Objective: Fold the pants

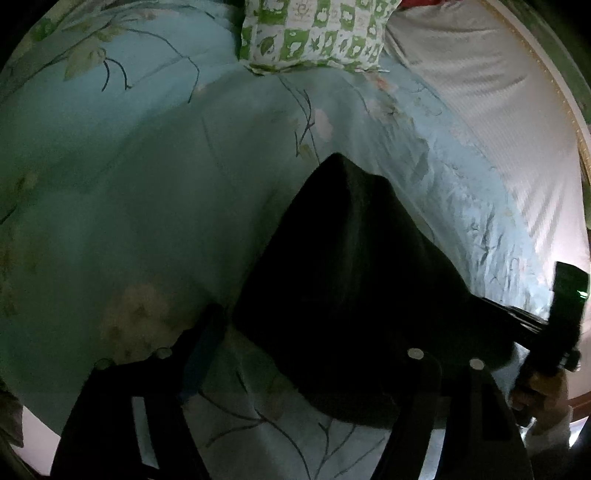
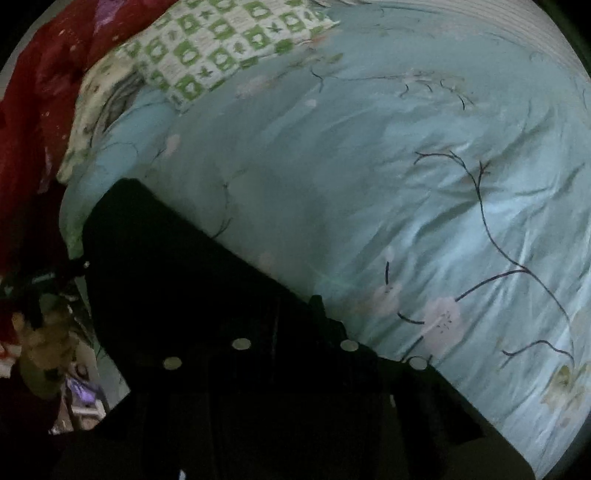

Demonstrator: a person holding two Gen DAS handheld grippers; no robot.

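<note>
Black pants point(image 1: 343, 266) lie on a light blue floral bedspread point(image 1: 147, 184), stretching away from me in the left wrist view. My left gripper point(image 1: 310, 332) is open; its left finger point(image 1: 199, 354) rests on the bedspread beside the pants and the right finger is over the dark cloth. The right gripper point(image 1: 565, 321) shows at the right edge, held by a hand, at the pants' corner. In the right wrist view the pants point(image 2: 177, 280) fill the lower left and cover the right gripper point(image 2: 295, 332); its jaws are lost in the dark cloth. The left gripper point(image 2: 55, 277) shows at the left.
A green-and-white checked pillow point(image 1: 314, 33) lies at the head of the bed, also in the right wrist view point(image 2: 221, 48). A white striped sheet point(image 1: 498, 129) runs along the bed's right side. A red blanket point(image 2: 37, 110) is beside the pillow.
</note>
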